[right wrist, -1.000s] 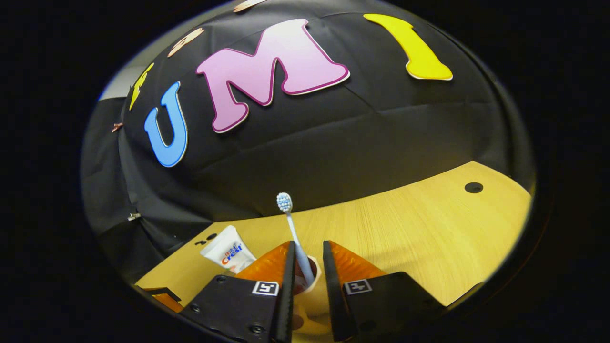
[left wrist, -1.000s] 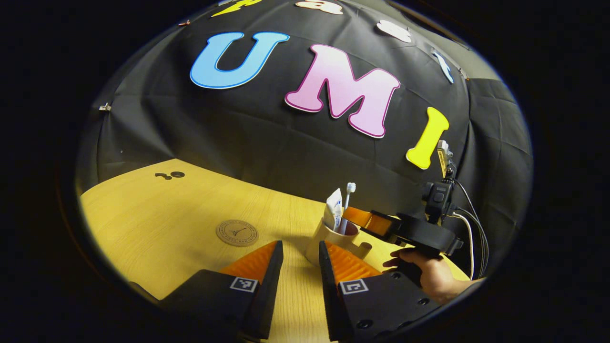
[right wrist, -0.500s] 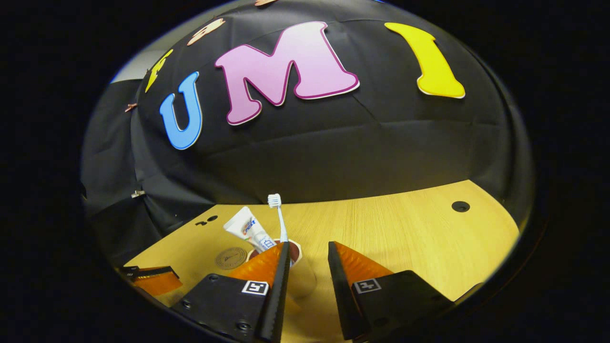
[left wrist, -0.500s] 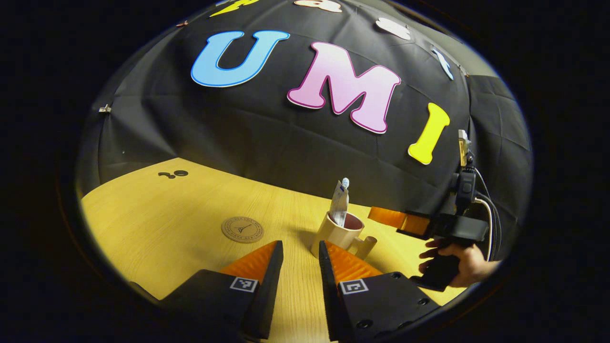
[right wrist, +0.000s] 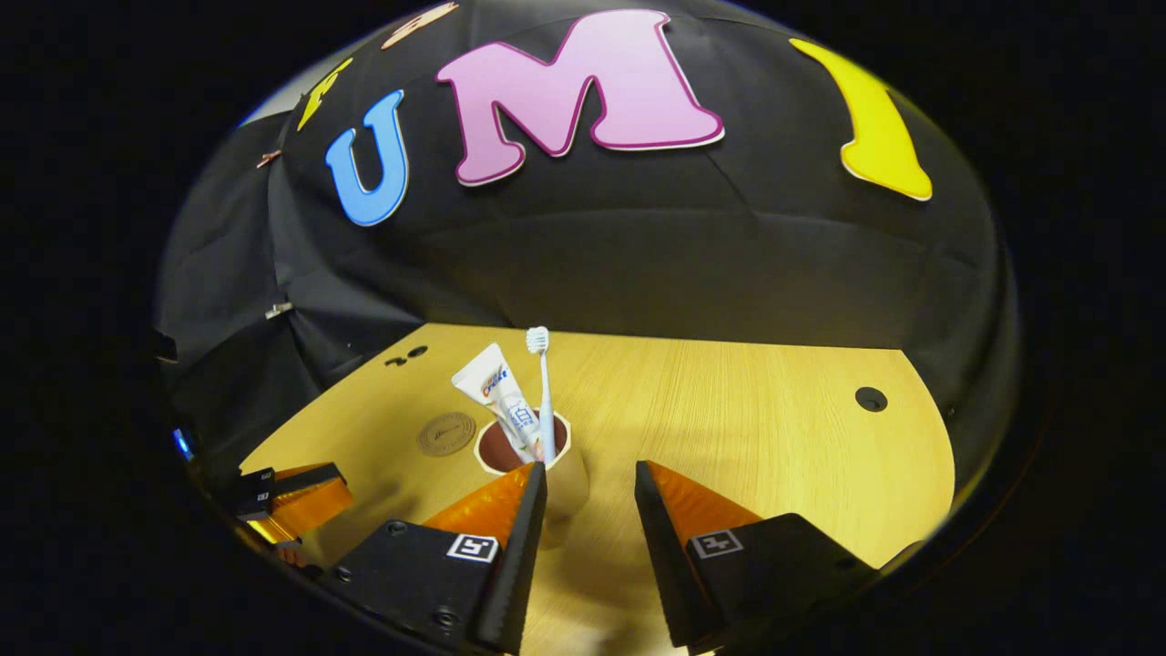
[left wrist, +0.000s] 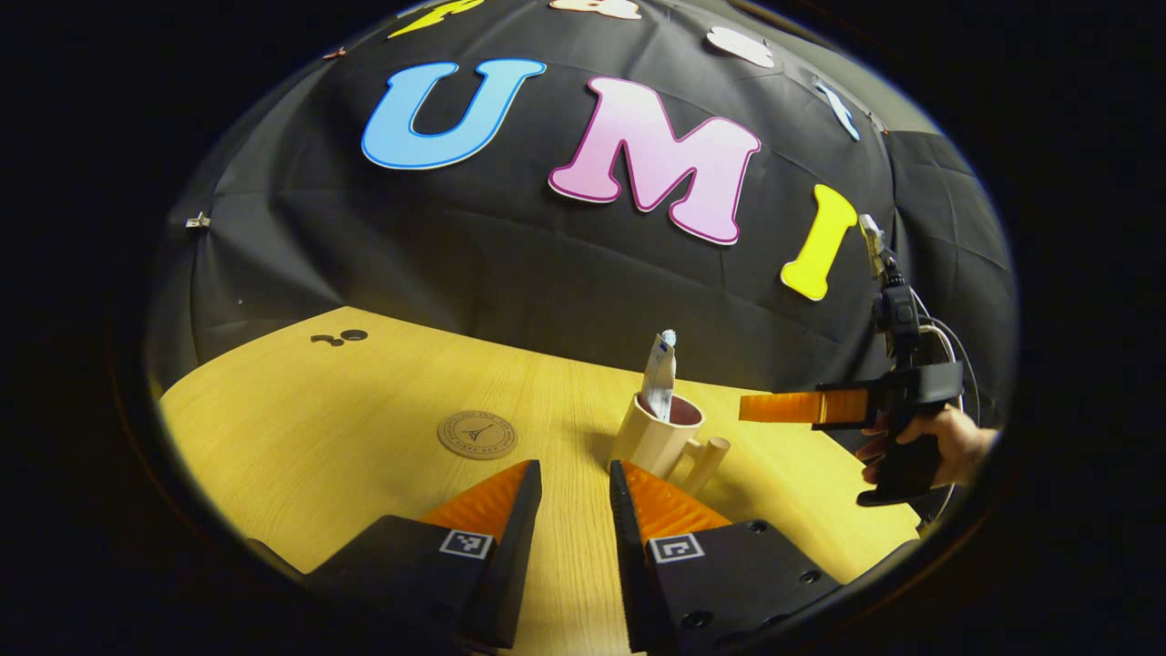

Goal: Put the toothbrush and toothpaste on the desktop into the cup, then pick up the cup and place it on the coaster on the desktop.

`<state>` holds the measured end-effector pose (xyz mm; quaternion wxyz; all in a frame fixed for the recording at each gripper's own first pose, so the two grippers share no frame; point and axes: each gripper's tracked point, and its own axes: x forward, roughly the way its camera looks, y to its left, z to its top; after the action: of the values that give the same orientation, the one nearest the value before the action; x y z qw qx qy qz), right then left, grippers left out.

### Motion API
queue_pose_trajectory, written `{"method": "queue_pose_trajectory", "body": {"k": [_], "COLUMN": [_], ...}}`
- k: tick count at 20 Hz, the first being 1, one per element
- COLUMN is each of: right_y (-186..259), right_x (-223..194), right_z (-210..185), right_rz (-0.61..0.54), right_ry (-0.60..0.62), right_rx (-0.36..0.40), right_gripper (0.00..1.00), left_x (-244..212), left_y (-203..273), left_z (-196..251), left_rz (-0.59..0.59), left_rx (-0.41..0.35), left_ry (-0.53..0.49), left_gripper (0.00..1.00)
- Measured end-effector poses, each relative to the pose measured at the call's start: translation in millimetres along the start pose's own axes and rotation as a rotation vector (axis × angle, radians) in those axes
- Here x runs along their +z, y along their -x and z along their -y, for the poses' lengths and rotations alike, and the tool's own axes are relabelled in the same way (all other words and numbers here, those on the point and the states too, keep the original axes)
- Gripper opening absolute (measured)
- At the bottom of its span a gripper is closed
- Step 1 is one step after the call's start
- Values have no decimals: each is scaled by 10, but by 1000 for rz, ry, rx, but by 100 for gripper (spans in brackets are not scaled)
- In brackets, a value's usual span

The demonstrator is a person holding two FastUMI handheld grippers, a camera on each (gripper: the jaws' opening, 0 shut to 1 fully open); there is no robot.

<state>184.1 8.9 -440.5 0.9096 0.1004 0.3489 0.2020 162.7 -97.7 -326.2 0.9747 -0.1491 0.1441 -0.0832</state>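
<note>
Cup (right wrist: 537,474) stands upright on bench (right wrist: 747,428), toothbrush (right wrist: 543,383) and toothpaste (right wrist: 499,396) leaning inside. Coaster (left wrist: 476,435) lies bare, near cup's left side in my left gripper view. My left hand-held gripper (left wrist: 574,510) hangs parted, empty, before cup. My right hand-held gripper (right wrist: 588,510) also parted, empty, cup just beyond its left finger.

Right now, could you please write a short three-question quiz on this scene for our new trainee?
1. True or false: the toothbrush and toothpaste stand in the cup.
2. The cup rests: A) on the coaster; B) on the desktop beside it.
3. Fill in: the right gripper holds ____.

Key: 1 true; 2 B; 3 nothing, its jaws apart.
</note>
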Motion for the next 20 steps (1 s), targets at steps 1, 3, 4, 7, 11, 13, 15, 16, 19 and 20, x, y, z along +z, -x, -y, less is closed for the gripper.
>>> {"method": "queue_pose_trajectory", "body": {"k": [1, 3, 4, 7, 11, 13, 15, 16, 19, 20], "right_y": [19, 57, 67, 78, 43, -47, -98, -138, -299, -353], "right_x": [-48, -89, -155, -321, -547, -690, -754, -782, -832, -854], "right_z": [-30, -100, -146, -186, -284, -296, -333, -346, -368, -364], "right_rz": [-45, -119, -171, -299, -467, -526, -575, -594, -623, -634], "right_ry": [13, 24, 28, 67, 133, 161, 159, 169, 185, 183], "right_rx": [9, 31, 47, 48, 70, 53, 47, 45, 27, 19], "right_gripper": [63, 67, 69, 72, 73, 73, 73, 73, 73, 73], "left_x": [-10, -30, -32, -22, -43, -60, -96, -111, -172, -182], "left_y": [9, 22, 22, 84, 182, 237, 291, 321, 412, 435], "left_z": [-4, -15, -22, -56, -94, -121, -161, -185, -259, -280], "left_rz": [0, -3, -5, -6, -19, -29, -40, -48, -73, -79], "left_rx": [2, 5, 7, 21, 37, 45, 51, 55, 71, 73], "left_ry": [0, 1, -1, -14, -13, -12, -11, -13, -26, -28], "left_gripper": [48, 48, 48, 48, 48, 48, 48, 48, 48, 48]}}
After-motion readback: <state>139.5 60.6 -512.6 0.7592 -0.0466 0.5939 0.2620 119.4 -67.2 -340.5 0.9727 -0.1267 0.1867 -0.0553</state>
